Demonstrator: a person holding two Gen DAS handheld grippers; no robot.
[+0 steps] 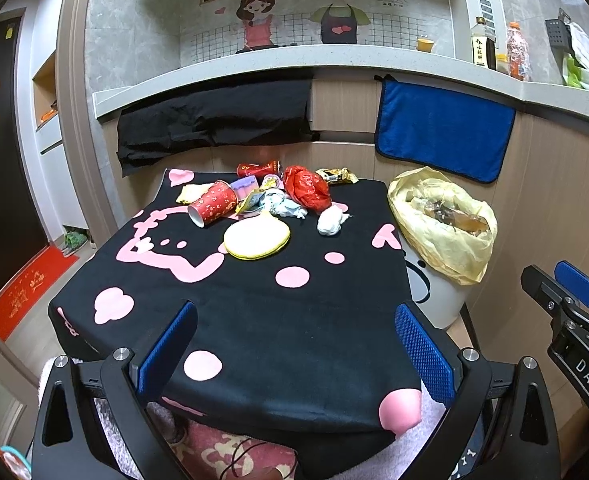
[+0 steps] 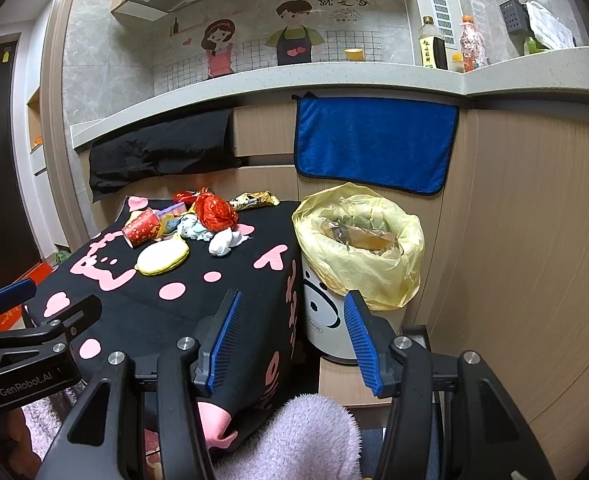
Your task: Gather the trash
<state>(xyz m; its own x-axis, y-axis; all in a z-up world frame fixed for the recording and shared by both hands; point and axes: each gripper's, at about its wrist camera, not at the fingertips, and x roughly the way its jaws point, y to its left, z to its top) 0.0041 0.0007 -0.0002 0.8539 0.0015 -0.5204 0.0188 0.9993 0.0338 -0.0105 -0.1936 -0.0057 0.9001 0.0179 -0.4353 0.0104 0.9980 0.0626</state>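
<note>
Right wrist view, yellow-bagged bin [image 2: 358, 240] holding wrappers, red paper cup [image 2: 142, 227] tipped empty, both claws released

Trash [image 1: 270, 200] on table [image 1: 254, 320], bin [image 1: 438, 240] right

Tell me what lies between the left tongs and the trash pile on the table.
In the left wrist view, only bare black cloth with pink patches lies between the open left tongs and the trash pile.

Trash pile [image 1: 270, 200] at table's [image 1: 254, 320] far edge; lined bin [image 1: 442, 224] beside.
</note>
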